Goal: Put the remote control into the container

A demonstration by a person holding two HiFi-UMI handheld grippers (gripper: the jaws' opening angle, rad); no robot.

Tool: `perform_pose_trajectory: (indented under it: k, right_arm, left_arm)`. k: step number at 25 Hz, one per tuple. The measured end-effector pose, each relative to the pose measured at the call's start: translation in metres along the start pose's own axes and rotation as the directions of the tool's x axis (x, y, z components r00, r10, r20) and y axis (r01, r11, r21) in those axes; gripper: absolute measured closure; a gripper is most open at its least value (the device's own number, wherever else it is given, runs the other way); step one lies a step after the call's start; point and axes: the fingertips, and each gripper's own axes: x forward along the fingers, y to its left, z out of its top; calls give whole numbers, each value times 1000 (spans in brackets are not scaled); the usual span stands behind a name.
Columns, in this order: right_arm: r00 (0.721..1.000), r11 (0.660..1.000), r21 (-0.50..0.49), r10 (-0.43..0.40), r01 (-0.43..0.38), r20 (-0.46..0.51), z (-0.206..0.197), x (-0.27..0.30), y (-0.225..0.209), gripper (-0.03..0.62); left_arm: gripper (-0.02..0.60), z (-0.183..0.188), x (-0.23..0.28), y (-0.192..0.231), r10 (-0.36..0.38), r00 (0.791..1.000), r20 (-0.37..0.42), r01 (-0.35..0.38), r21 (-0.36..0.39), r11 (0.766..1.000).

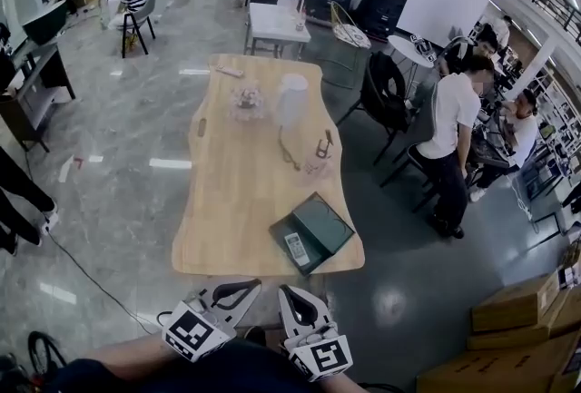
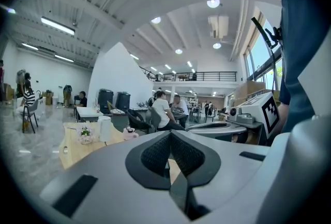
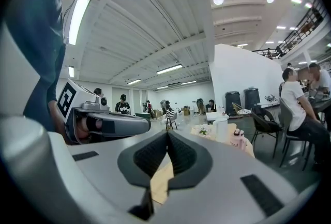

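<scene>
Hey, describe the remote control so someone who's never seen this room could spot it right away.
Find the long wooden table in the middle of the hall, then the dark container at its near right corner. The remote control is the small pale oblong lying on that container's near left part, the only light thing against its dark surface.

Bright even light from ceiling lamps, strong fisheye distortion, dark corners

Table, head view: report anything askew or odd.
The dark container sits turned at an angle to the wooden table's edges, close to its near right corner, with the remote control at its near end. Nothing looks spilled or damaged.
</scene>
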Motion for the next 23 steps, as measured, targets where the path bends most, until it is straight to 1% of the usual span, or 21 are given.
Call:
perform_pose_trajectory:
  k: [3, 9, 14, 18, 23]
  right_arm:
    - [1000, 1000, -21, 15, -15, 3, 0, 2, 5, 577]
    - [1000, 999, -20, 26, -26, -14, -9, 2, 4, 577]
    - [1000, 1000, -9, 21, -21, -8, -5, 0, 7, 577]
    - [1000, 1000, -5, 21, -21, -5, -2, -2, 8, 577]
    - [1000, 1000, -10, 27, -27, -8, 2, -4, 9, 577]
  left_arm:
    - [569, 0, -4, 0, 0, 1000, 0, 0, -16, 1000]
    - [569, -4, -5, 0, 6, 1000, -2, -6, -42, 999]
    - [569, -3, -9, -1, 3, 1000, 3, -3, -22, 1000]
    - [569, -5, -9, -3, 8, 1000, 1, -8, -27, 1000]
    - [569, 2, -10, -7, -2, 1000, 4, 2, -31, 1000]
